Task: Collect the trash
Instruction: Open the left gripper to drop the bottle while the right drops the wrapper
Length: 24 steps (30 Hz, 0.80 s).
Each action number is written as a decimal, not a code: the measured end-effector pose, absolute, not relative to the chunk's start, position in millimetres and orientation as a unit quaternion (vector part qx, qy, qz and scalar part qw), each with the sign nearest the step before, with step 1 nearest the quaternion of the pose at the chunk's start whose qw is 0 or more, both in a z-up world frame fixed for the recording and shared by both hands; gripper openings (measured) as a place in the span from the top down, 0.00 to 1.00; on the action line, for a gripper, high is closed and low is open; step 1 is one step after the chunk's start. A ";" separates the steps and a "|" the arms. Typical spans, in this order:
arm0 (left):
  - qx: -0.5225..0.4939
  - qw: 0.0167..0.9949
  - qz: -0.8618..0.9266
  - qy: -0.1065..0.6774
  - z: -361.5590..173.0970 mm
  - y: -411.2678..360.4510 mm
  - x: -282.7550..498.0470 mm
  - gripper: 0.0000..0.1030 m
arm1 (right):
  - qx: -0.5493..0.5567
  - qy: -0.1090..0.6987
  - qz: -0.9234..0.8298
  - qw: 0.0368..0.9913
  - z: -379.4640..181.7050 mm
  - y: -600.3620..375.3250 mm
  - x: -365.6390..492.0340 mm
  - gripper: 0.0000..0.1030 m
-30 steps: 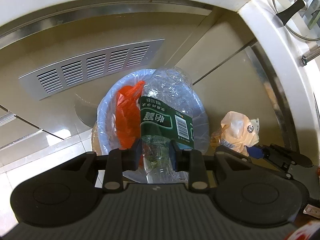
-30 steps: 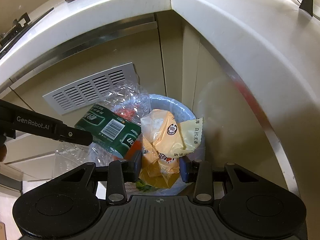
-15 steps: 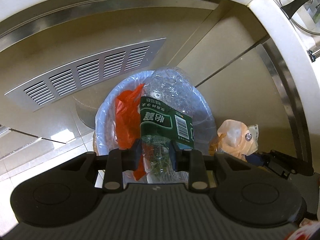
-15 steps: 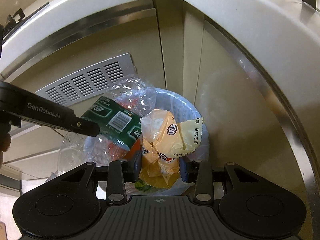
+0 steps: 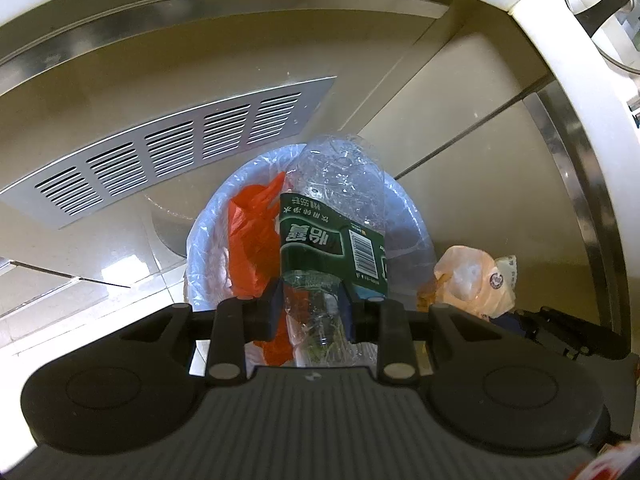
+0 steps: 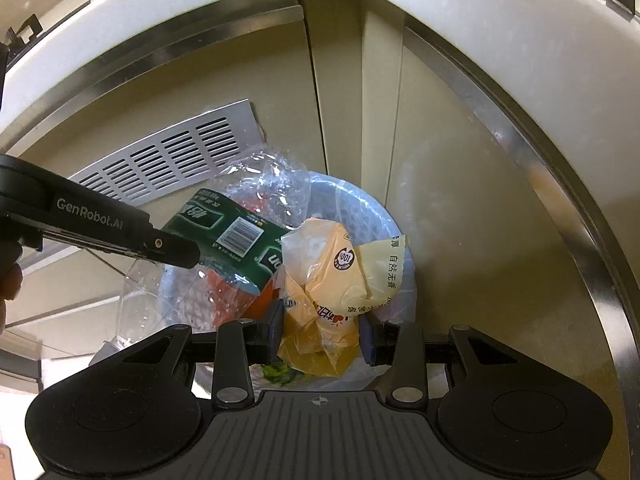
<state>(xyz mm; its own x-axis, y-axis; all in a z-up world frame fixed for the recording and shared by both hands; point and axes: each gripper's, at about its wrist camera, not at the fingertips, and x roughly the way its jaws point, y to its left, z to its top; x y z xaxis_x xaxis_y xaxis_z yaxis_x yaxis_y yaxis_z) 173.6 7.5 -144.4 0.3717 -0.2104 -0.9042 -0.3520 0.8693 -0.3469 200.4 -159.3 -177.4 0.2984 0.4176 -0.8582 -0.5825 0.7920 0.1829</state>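
Left gripper (image 5: 311, 306) clenched on crushed plastic bottle (image 5: 334, 236), frame centre, above lined trash bin (image 5: 416, 236). Right gripper (image 6: 322, 330) clamps yellow snack wrapper (image 6: 340, 276), lower centre, over same bin. Advice: centre each piece over bin mouth, then release one at a time. Count: one bottle, one wrapper, one bin, one orange bag (image 5: 250, 244) inside.

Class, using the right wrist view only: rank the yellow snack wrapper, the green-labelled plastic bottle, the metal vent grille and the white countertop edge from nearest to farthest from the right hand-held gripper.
1. Yellow snack wrapper: clamped in the right hand-held gripper.
2. Green-labelled plastic bottle: just left, over the bin.
3. Metal vent grille: upper left, on the cabinet.
4. White countertop edge: at the top.
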 end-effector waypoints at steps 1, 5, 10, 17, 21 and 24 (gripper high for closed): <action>-0.249 0.789 0.044 0.559 -145.1 6.7 174.7 0.74 | -0.082 0.504 0.312 0.801 -177.7 -159.2 200.5 0.63; -0.245 0.787 0.051 0.564 -148.7 6.4 178.0 0.50 | -0.081 0.505 0.310 0.801 -178.1 -158.3 200.1 0.63; -0.252 0.790 0.055 0.557 -146.8 9.1 172.6 0.49 | -0.081 0.507 0.309 0.801 -178.4 -157.5 201.7 0.63; -0.258 0.791 0.068 0.550 -142.0 18.9 163.8 0.49 | -0.080 0.503 0.314 0.802 -177.0 -157.0 201.1 0.63; -0.255 0.792 0.071 0.550 -139.7 19.0 160.0 0.49 | -0.081 0.498 0.319 0.802 -173.3 -157.9 199.6 0.63; -0.255 0.793 0.073 0.548 -137.6 19.2 158.4 0.49 | -0.081 0.496 0.321 0.803 -169.9 -159.0 199.0 0.63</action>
